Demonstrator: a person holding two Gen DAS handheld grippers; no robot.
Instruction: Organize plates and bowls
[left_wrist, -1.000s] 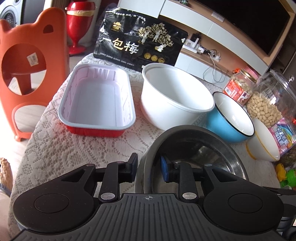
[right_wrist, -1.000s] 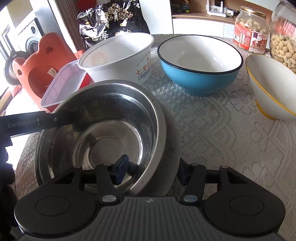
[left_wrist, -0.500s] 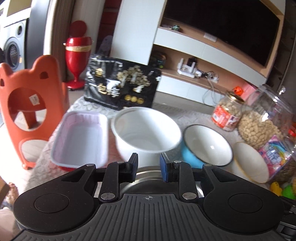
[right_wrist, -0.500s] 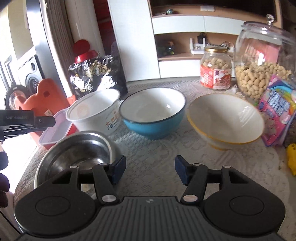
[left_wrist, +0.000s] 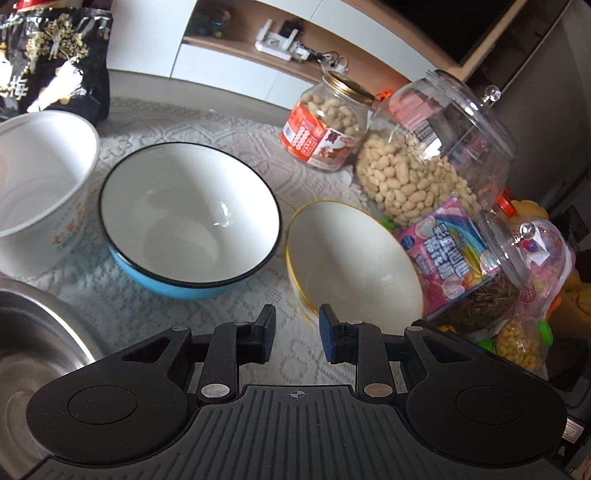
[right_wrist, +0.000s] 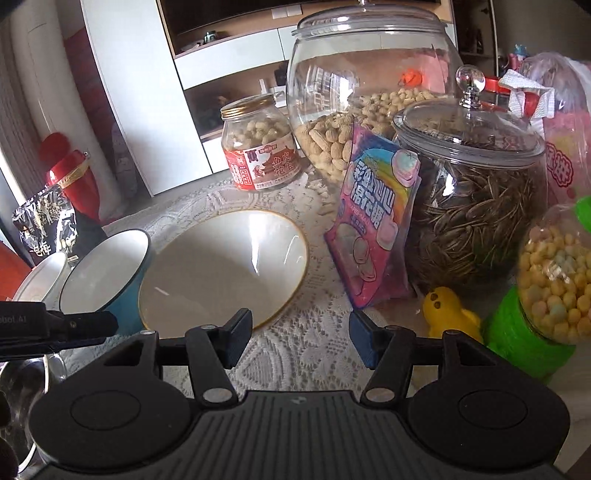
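Note:
A row of bowls stands on the lace-covered table. In the left wrist view, from left: a steel bowl (left_wrist: 33, 339), a white paper bowl (left_wrist: 37, 173), a blue enamel bowl (left_wrist: 188, 218) and a white bowl with a yellow rim (left_wrist: 351, 262). My left gripper (left_wrist: 297, 332) is open and empty, just short of the gap between the blue and yellow-rimmed bowls. My right gripper (right_wrist: 299, 332) is open and empty, near the yellow-rimmed bowl (right_wrist: 221, 262); the blue bowl (right_wrist: 107, 269) lies to its left.
Snack jars crowd the right: a peanut jar (left_wrist: 325, 129), a large clear jar of peanuts (left_wrist: 436, 155), a sunflower-seed jar (right_wrist: 476, 206), a pink candy bag (right_wrist: 373, 229), a yellow duck toy (right_wrist: 447, 310) and a green candy dispenser (right_wrist: 543, 295). A black snack bag (left_wrist: 55, 55) stands at the back left.
Both grippers let go of the steel bowl, lifted away and swung right toward the blue and yellow-rimmed bowls. The left jaws have opened a little wider.

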